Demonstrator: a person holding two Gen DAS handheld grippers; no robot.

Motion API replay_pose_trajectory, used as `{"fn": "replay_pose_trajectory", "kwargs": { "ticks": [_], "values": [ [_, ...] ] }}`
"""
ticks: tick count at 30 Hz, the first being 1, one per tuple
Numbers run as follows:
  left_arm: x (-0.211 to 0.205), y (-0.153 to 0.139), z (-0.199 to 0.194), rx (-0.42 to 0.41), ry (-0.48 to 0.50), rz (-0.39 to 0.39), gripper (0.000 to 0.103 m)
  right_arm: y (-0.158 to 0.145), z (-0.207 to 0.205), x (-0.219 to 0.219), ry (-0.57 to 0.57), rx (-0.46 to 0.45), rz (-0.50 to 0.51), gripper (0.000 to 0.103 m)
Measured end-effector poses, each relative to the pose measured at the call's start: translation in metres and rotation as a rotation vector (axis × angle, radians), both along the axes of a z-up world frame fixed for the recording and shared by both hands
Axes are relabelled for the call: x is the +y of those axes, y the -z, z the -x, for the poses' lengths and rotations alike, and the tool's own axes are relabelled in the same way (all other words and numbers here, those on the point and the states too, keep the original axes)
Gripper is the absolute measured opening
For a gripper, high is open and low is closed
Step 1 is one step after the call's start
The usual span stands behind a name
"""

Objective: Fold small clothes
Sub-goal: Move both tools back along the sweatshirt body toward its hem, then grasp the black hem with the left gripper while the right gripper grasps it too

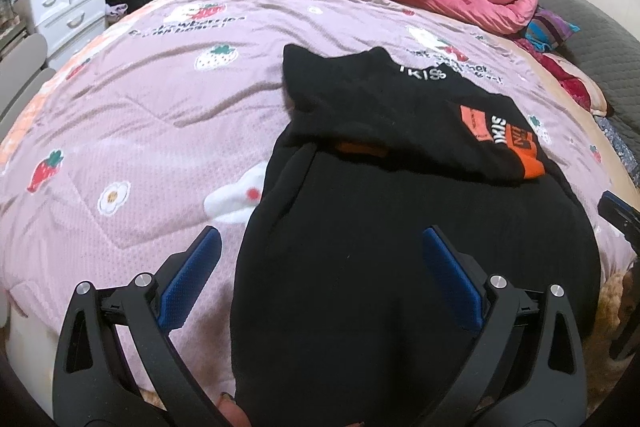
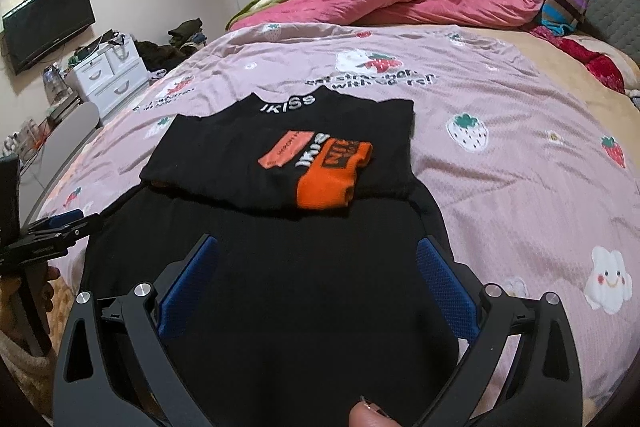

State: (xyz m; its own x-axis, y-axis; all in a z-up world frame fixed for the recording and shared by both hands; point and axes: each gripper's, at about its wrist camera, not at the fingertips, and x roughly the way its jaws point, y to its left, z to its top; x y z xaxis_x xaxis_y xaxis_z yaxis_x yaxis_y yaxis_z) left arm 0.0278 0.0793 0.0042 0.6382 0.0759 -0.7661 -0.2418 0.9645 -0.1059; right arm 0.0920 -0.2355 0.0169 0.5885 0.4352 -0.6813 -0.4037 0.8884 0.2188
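Black garment [image 2: 280,267] lies part-folded on bed quilt [image 2: 500,187], orange-printed half on top. Left gripper [image 1: 320,255] and right gripper [image 2: 318,255] hover above it, jaws apart, empty.

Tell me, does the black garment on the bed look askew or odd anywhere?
The black garment with orange patches lies partly folded on the lilac strawberry-print quilt. The folded-over top part sits slightly crooked to the lower part. Nothing looks damaged.
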Motion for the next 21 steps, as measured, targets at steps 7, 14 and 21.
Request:
{"fn": "replay_pose_trajectory", "kwargs": {
  "ticks": [7,14,21],
  "values": [
    [0.007,0.009,0.013,0.025,-0.014,0.0,0.094,0.005,0.013,-0.014,0.015,0.038,0.003,0.099],
    [0.014,0.015,0.029,0.046,-0.024,0.016,0.094,0.007,0.024,-0.025,0.026,0.06,0.0,0.099],
    [0.017,0.024,0.042,0.071,-0.029,0.026,0.094,0.011,0.032,-0.033,0.028,0.086,0.007,0.099]
  ]
}}
